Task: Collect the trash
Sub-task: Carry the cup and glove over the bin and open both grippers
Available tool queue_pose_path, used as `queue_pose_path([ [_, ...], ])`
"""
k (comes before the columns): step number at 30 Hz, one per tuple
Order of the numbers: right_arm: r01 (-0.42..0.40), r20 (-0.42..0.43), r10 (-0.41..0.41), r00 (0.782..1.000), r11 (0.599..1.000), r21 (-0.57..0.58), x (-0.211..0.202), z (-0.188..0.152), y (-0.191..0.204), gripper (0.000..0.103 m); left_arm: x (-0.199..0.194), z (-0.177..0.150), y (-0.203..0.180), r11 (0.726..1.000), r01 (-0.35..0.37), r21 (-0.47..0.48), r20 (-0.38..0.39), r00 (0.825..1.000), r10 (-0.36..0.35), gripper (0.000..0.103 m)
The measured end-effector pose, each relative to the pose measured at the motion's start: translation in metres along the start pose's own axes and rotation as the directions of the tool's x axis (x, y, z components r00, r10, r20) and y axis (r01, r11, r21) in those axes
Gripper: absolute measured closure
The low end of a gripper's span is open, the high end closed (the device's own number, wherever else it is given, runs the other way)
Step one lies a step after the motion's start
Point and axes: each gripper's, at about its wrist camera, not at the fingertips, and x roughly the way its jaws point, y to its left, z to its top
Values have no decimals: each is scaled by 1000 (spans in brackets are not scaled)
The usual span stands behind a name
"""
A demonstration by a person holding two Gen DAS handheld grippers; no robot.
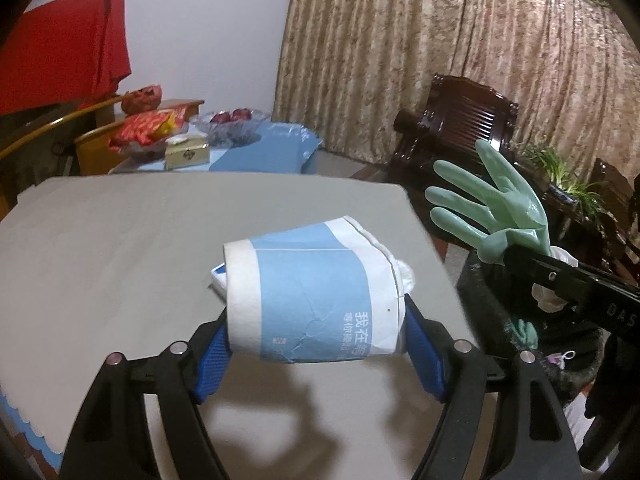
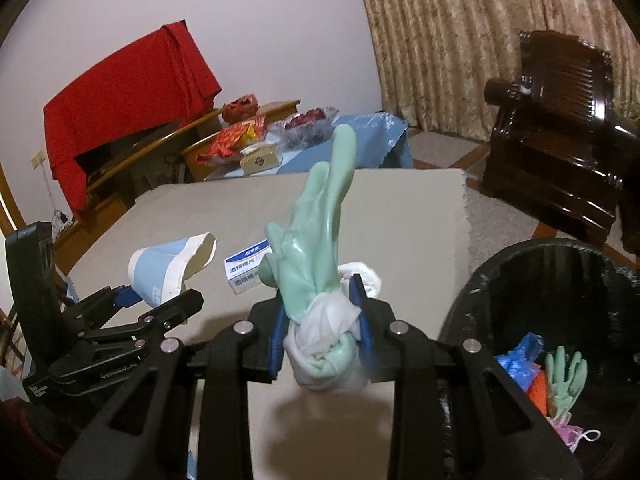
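Your left tongs (image 1: pixel 316 344) clamp a paper cup (image 1: pixel 316 296), right tongs (image 2: pixel 320 320) a green glove (image 2: pixel 320 240); bin (image 2: pixel 520 280) part-filled, a packet (image 2: pixel 246 268) remains on the desk (image 2: pixel 400 208).

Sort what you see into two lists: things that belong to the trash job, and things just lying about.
Job:
cup in left tool
glove in right tool
small box on the table
bin

Lying about:
red cloth
snack bags
tissue box
chair
curtain

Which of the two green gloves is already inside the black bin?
The flat green glove lying in the black bin; the other glove is clamped upright in the right gripper, outside it.
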Motion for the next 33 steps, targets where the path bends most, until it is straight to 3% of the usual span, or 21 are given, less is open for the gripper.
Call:
queue_pose_path([
  [9,86,83,-87,993,996,15,-49,1,-25,75,-9,15,-42,997,67,41,35,997,-68,28],
  [15,163,120,-168,978,985,53,-79,-3,-57,75,-9,23,-91,984,150,100,53,986,-156,28],
  [22,270,126,-283,951,956,117,-109,-18,-108,75,1,25,-151,949,251,190,39,964,-263,28],
  [33,387,103,-407,908,906,170,-128,-42,-163,75,31,26,-228,894,348,281,-3,932,-362,27],
])
